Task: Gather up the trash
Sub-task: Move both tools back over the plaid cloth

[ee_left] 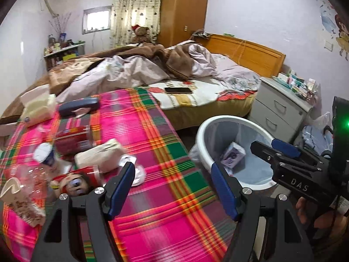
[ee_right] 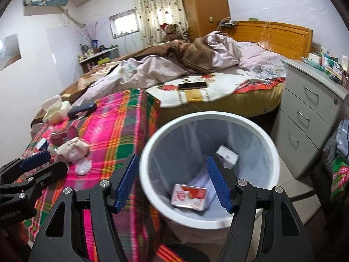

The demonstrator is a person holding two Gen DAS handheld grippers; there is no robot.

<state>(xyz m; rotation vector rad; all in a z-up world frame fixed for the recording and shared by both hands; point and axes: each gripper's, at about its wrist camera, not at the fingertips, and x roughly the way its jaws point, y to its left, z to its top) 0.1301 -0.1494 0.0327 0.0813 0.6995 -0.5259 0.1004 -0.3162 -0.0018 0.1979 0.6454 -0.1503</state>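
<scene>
Beside the bed, a desk (ee_left: 165, 196) under a pink, green and orange plaid cloth carries the remaining litter, and a white waste bin (ee_right: 209, 220) with a pale liner stands on the floor at its right edge. Left gripper (ee_left: 172, 187): fingers parted, nothing between them, aimed down at the cloth. Right gripper (ee_right: 172, 182): fingers parted and empty, hanging over the bin's mouth. Already in the bin lie a red-and-white carton (ee_right: 189, 196) and a small pale box (ee_right: 226, 156).

The uncollected trash sits in a cluster at the left part of the desk: a crumpled cream packet (ee_left: 100, 156), a red cylindrical container (ee_left: 73, 139) on its side, a red printed wrapper (ee_left: 75, 180), a white cup (ee_left: 44, 155) and clear plastic film; motion blur hides finer detail. The cluster lies to the left of and slightly beyond the left fingers, and well apart from the right gripper, so the left hand is judged the nearer one for the next pick. The cream packet's long axis runs roughly left to right across the left view, so fingers closing across its short side should suit. A phone (ee_left: 178, 90) lies on the bed.
</scene>
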